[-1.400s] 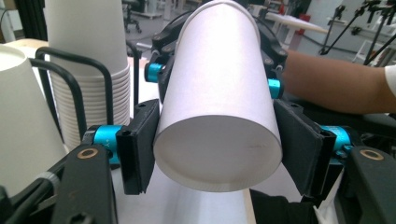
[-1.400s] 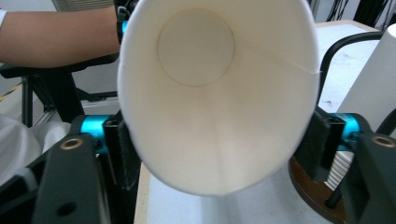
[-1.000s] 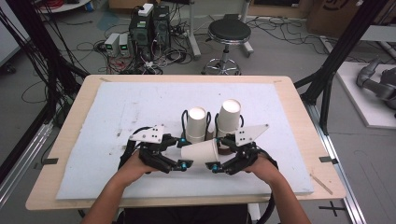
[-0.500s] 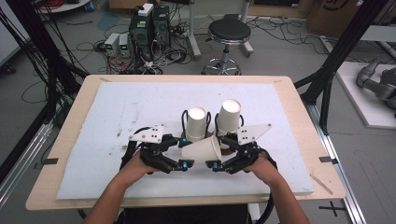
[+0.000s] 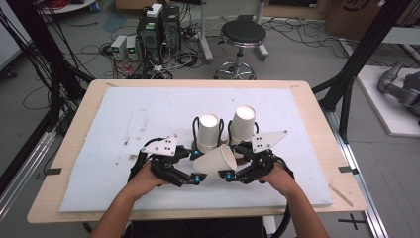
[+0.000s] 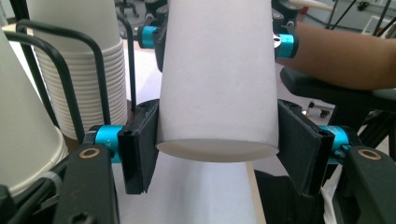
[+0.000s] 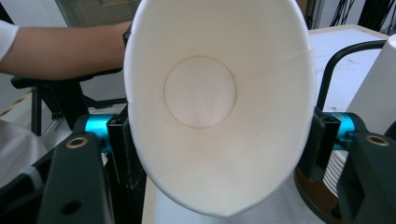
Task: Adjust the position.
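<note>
White paper makes up the single cup (image 5: 216, 159), which lies on its side in the air just above the tabletop (image 5: 307, 94), held between the two tools near the front edge. The left hand-held gripper (image 5: 190, 178) clamps the cup's narrow bottom end, its black pads pressed flat on both sides of the wall in the left gripper view (image 6: 216, 79); its jaws have just been closing a little further on the cup. The right hand-held gripper (image 5: 230, 174) grips the wide mouth end, jaws spread broad with the rim squeezed into an oval (the round base shows deep inside the cup (image 7: 201, 93) in the right gripper view). Just behind the held cup stand two stacks of cups, each in a black wire holder: the left stack (image 5: 208, 133) upright, the right stack (image 5: 243, 126) leaning slightly. A white mat (image 5: 124, 119) covers most of the wooden tabletop.
</note>
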Demonstrator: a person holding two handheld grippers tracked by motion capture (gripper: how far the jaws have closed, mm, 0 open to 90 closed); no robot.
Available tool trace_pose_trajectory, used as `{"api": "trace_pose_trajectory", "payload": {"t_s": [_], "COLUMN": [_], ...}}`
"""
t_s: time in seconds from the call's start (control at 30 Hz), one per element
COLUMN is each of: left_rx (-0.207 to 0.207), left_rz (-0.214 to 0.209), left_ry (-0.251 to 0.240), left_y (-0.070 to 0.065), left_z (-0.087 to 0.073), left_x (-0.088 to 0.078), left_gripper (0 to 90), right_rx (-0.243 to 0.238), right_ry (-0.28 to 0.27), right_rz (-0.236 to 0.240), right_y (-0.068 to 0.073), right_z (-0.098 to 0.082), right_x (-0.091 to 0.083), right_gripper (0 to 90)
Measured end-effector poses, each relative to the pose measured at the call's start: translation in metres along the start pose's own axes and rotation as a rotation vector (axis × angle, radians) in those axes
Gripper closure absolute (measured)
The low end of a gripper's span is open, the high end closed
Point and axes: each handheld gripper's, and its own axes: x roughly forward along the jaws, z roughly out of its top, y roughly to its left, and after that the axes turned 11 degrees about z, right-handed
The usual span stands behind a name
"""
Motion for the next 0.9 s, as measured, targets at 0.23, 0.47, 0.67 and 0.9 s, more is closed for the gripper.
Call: {"api": "trace_pose_trajectory", "payload": {"t_s": [0.23,0.47,0.67,0.9], "left_rx": [-0.008,0.0,0.006,0.003], "left_rz": [0.003,-0.003,0.0,-0.002], "left_ry": [-0.046,-0.018,-0.002,0.004], "left_y": [0.0009,-0.0002,-0.0005,-0.0014], "left_z": [0.0034,0.0006,0.0007,-0.0001], "left_x": [-0.0047,-0.0004,0.0009,0.002], "left_gripper": [35.6,35.8,35.8,36.2], "right_rx": [0.021,0.011,0.015,0.01], "right_ry": [-0.045,-0.067,-0.085,-0.075], "right_rz": [-0.019,0.019,-0.001,0.021], "right_y": [-0.0002,0.0,0.0005,-0.0001], "right_z": [-0.001,0.0,0.0004,0.0004], "right_x": [0.0009,-0.0006,-0.0007,-0.0023], "right_gripper": [20.9,30.3,24.9,32.1]}}
